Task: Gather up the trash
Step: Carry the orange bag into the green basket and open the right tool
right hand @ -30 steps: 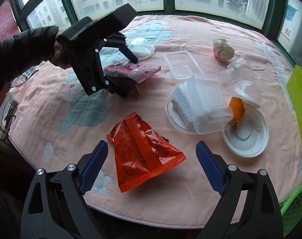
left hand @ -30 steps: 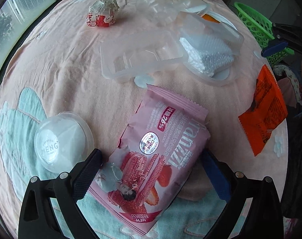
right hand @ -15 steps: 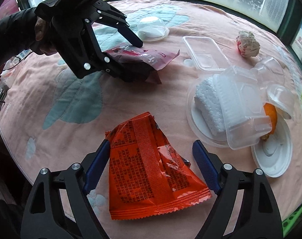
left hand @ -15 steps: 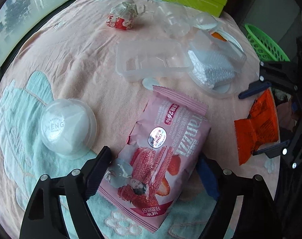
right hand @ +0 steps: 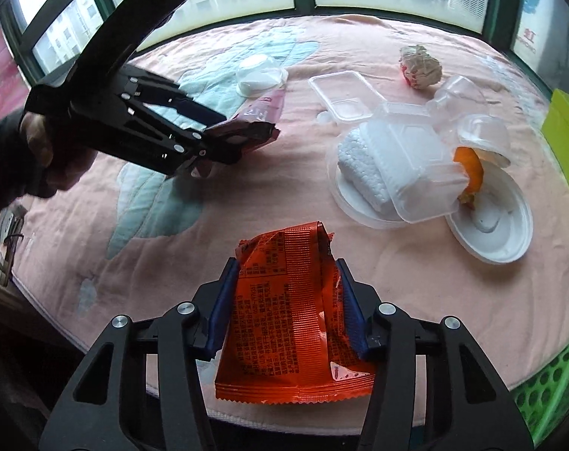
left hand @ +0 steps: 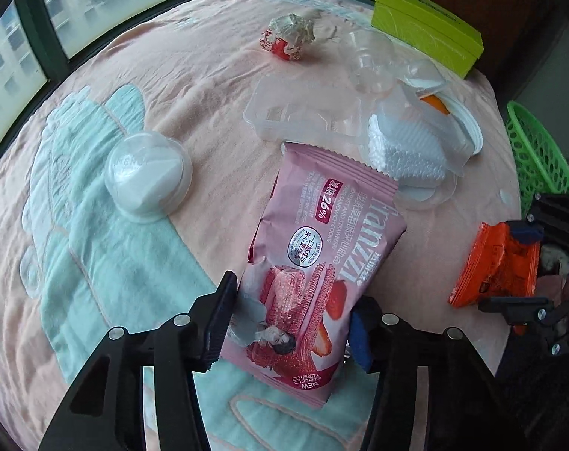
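My left gripper [left hand: 290, 317] is shut on a pink cookie wrapper [left hand: 322, 251] and holds it above the pink tablecloth; it shows in the right wrist view [right hand: 246, 133] lifted off the cloth. My right gripper [right hand: 286, 300] is shut on an orange snack wrapper [right hand: 292, 323] near the table's front edge; this wrapper also shows at the right of the left wrist view [left hand: 491, 263]. A green basket [left hand: 536, 150] stands beside the table, its rim also at the lower right of the right wrist view [right hand: 547, 387].
On the table lie a clear rectangular tray [right hand: 344, 94], a clear box over white foam [right hand: 397, 165], a white lid with orange peel [right hand: 491, 221], a domed white cup [left hand: 145, 176], a crumpled paper ball [right hand: 421, 65] and a lime-green box [left hand: 427, 26].
Both grippers have closed on their wrappers. The left one has lifted the pink wrapper off the cloth. The right one has moved in around the orange wrapper and squeezed it.
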A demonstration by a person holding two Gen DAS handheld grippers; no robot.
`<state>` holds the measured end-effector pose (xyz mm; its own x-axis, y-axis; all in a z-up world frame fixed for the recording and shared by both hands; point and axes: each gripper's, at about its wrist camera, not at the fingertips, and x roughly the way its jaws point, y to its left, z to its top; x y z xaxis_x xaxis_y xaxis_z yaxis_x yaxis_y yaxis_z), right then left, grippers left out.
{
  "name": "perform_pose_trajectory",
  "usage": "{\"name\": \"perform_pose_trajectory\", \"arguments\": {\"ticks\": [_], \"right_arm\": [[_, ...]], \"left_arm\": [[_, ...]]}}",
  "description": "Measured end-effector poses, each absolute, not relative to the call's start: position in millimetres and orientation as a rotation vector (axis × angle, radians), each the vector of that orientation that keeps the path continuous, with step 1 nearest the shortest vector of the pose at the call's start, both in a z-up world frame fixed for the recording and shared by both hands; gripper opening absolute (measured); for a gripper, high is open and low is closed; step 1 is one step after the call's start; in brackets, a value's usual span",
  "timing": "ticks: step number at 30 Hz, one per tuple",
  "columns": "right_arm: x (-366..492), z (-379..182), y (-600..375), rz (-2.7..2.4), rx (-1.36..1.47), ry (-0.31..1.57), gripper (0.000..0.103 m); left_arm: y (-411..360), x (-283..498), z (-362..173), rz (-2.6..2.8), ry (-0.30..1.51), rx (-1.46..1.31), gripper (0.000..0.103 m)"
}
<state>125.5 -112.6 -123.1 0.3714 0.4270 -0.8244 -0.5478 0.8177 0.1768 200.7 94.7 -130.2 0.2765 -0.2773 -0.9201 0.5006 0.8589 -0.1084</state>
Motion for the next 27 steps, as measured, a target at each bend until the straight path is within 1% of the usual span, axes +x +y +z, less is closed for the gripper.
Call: {"name": "perform_pose_trajectory", "arguments": {"ticks": [3, 14, 21, 27], "right_arm": [[118, -113, -124, 0.599, -0.083, 0.988, 0.051], [89, -73, -182, 0.442, -0.018, 0.878, 0.051], [76, -59, -237, 0.306, 0.056, 0.833, 0.051], [66, -49, -288, 0.165, 0.104, 0.798, 0.051]], "left_arm": [[90, 187, -120, -0.477, 1.145, 0.193, 0.047], [51, 143, -62, -0.416, 0.989, 0.052, 0.046], [1, 128, -33, -0.478, 0.923, -0.010, 0.046], [-43, 120, -12, -0.523, 0.879, -0.009, 0.046]]}}
